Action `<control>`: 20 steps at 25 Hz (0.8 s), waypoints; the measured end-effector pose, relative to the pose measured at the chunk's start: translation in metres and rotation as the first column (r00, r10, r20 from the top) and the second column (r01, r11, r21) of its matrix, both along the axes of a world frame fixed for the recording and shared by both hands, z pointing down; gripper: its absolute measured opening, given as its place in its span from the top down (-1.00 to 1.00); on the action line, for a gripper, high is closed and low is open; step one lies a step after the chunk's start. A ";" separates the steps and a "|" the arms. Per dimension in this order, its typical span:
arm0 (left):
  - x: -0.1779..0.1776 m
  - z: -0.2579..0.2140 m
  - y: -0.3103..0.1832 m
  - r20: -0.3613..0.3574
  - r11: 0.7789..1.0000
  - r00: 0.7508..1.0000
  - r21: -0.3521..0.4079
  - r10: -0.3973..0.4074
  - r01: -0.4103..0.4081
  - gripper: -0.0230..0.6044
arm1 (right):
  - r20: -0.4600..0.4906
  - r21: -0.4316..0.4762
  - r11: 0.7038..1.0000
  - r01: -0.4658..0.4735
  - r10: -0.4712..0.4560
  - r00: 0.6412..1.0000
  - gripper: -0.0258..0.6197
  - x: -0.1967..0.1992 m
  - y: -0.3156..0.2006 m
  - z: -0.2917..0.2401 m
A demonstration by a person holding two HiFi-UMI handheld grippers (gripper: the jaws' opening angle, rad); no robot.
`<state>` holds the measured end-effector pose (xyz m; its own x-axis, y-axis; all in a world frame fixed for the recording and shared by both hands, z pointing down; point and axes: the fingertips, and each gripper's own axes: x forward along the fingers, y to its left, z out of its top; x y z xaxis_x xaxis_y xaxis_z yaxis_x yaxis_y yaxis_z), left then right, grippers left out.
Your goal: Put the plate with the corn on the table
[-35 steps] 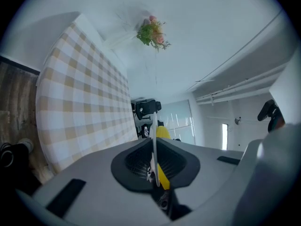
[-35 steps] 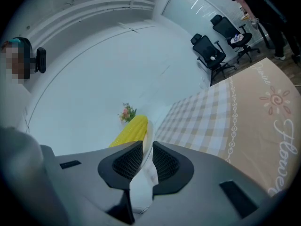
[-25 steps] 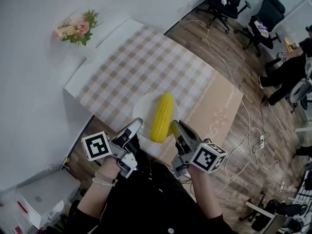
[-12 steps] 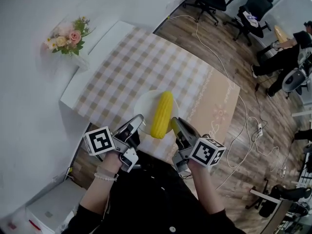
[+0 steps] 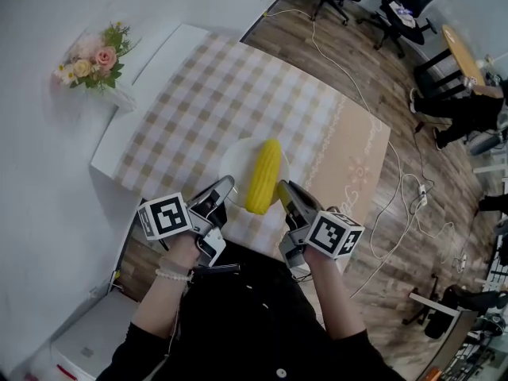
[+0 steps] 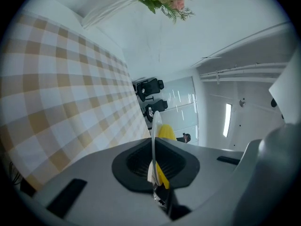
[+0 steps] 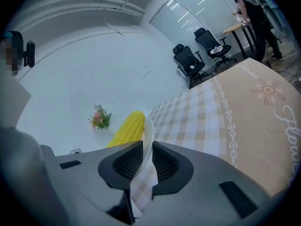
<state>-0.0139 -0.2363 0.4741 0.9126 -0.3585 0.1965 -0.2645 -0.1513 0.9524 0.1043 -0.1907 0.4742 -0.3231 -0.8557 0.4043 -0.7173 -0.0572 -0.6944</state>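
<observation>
Head view shows one white plate (image 5: 232,162) bearing one corn cob (image 5: 264,175) over the near edge of the checked desk (image 5: 208,101). The left tool (image 5: 221,189) and the right tool (image 5: 283,190) are each clamped on opposite sides of its rim. Right gripper view catches cursive print on the cloth's beige border (image 7: 265,102), beginning "Flow".

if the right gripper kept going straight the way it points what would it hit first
The right gripper is shut on the rim of the plate. Pushed straight on, it would likely meet the corn lying just ahead, though depth is hard to judge.
</observation>
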 end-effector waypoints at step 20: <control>0.036 0.055 -0.022 0.100 0.998 0.994 -0.021 0.053 -0.051 0.86 | -0.037 -0.101 0.995 -0.002 -0.002 0.999 0.63 0.034 -0.019 0.059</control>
